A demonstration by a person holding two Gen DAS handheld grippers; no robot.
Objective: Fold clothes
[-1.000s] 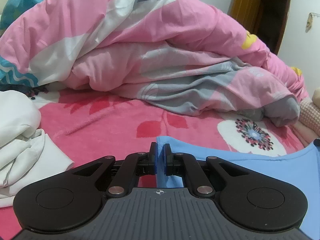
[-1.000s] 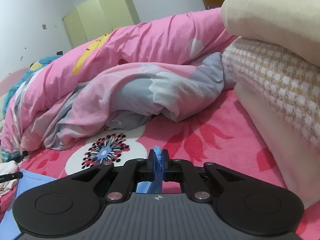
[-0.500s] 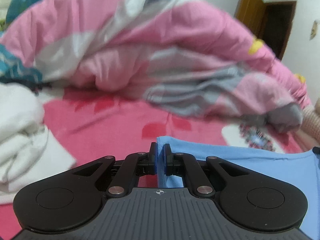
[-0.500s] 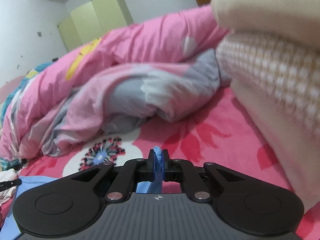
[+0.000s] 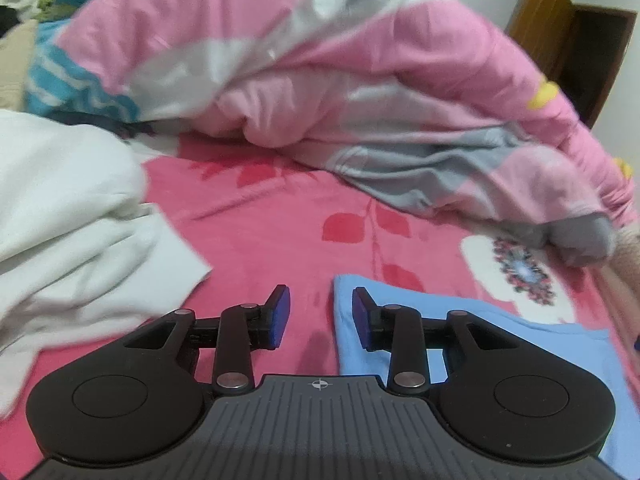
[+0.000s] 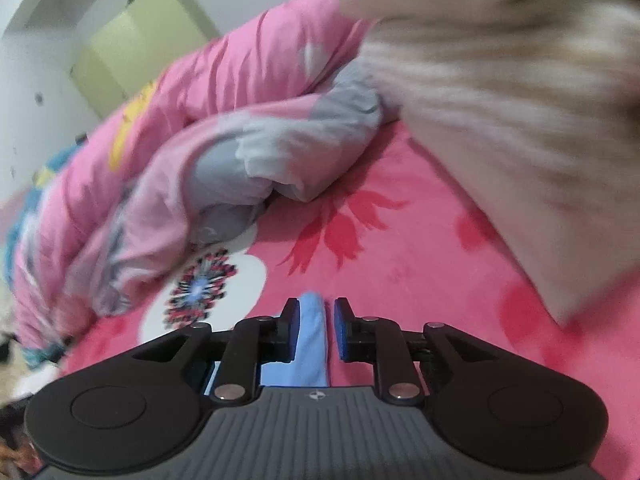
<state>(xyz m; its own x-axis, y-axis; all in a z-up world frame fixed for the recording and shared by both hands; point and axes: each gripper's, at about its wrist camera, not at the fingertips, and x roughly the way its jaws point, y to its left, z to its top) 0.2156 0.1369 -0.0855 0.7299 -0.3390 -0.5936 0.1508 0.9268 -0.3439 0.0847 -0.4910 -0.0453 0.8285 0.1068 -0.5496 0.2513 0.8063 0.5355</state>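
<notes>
The light blue cotton garment (image 5: 500, 344) is lying flat on the pink floral bed blanket (image 5: 272, 232) in the left wrist view, its near corner reaching just under the right-hand finger of the left gripper (image 5: 320, 312). That gripper's fingers have just been opening and are now standing apart, with only bare blanket and the garment's edge showing in the gap; nothing is being pinched. A crumpled white cloth (image 5: 80, 220) is sitting to the left, and a rumpled pink, white and grey quilt (image 5: 360, 92) is heaped behind.

In the right wrist view, a raised fold of the light blue garment (image 6: 312, 340) is standing between the fingers of the right gripper (image 6: 316, 320). These fingers have also just been opening, narrowly, and their pads are no longer pressing the fold. A cream checked blanket (image 6: 520, 120) is piled at right, blurred.
</notes>
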